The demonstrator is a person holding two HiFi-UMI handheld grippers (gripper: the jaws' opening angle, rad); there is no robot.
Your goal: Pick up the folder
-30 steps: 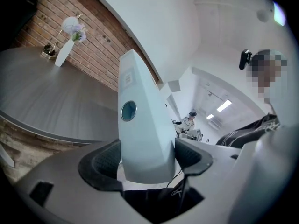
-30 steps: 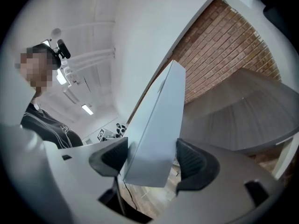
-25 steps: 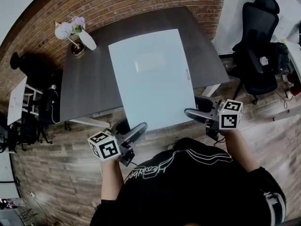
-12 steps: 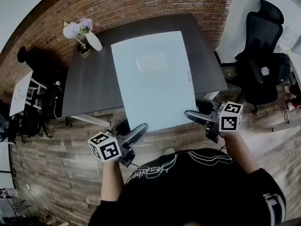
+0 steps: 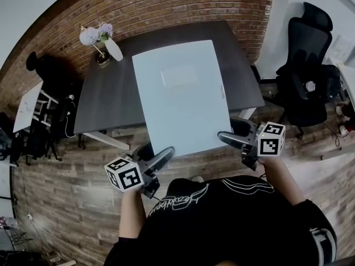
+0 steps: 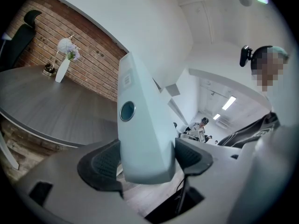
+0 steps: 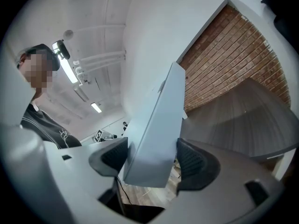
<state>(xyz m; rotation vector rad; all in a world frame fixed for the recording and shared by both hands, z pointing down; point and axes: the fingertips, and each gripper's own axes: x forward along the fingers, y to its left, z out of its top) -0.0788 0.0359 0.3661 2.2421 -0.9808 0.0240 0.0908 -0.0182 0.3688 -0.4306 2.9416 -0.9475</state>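
**Folder gripped at its two near corners, over the tabletop**

The pale blue folder (image 5: 180, 96) hangs in front of the person, over the dark tabletop (image 5: 105, 101) and out past its near edge. It appears lifted clear, though whether its far edge touches cannot be told. The left tongs (image 6: 145, 158) are clenched on the near left corner and the right tongs (image 7: 152, 161) on the near right corner. In each gripper view the ribbed pads press both faces.

It looks thin, light and fairly stiff, since it spans between the two grips with no visible sag. Its smooth faces are probably slippery. Corner grips also leave a long overhang, so the far edge may dip or swing if tilted. A deeper bite along the near edge, with pads flat, would likely hold better. A vase of flowers (image 5: 108, 46) stands at the far left of the tabletop, well apart.
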